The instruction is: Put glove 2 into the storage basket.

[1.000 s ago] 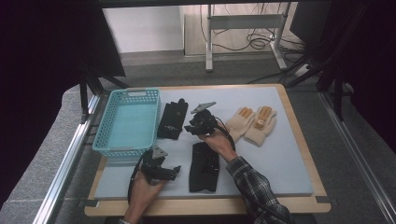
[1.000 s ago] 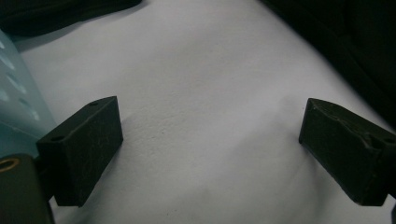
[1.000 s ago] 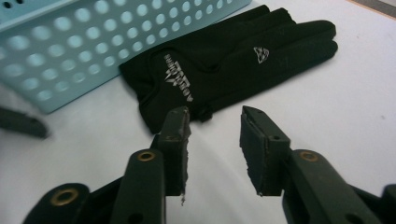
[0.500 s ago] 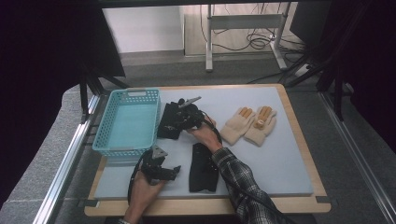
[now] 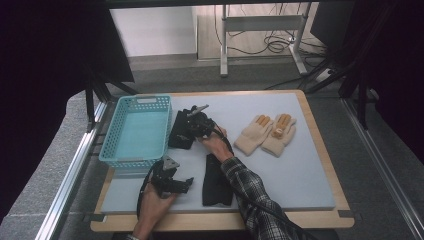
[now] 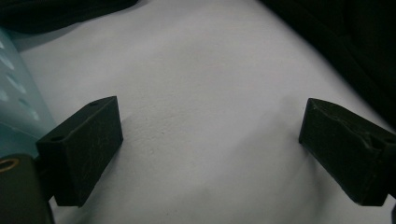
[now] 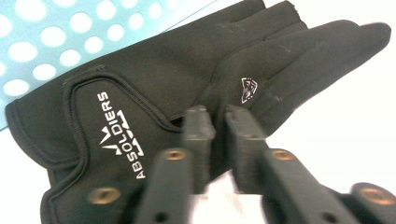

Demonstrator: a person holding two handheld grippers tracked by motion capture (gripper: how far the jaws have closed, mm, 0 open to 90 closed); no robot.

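A black glove (image 5: 180, 132) printed "ABSOLDIERS" (image 7: 130, 88) lies flat beside the blue basket (image 5: 111, 158). My right gripper (image 5: 196, 123) is down on its palm. Its jaws have just been closing and now stand almost together (image 7: 218, 122), pinching the glove's fabric. A second black glove (image 5: 217, 181) lies nearer the front of the mat. My left gripper (image 5: 184, 184) rests low at the front left. Its jaws (image 6: 210, 125) are wide open over bare mat with nothing between them.
A pair of tan gloves (image 5: 267, 134) lies at the right of the grey mat (image 5: 300, 172). The blue basket wall (image 7: 56, 42) runs just behind the pinched glove, and its corner (image 6: 14, 109) shows beside the left jaw. A wooden rim (image 5: 327, 150) frames the mat.
The right gripper has moved left from the middle of the mat and down onto the black glove by the basket, and its jaws have narrowed. The left gripper has stayed put.
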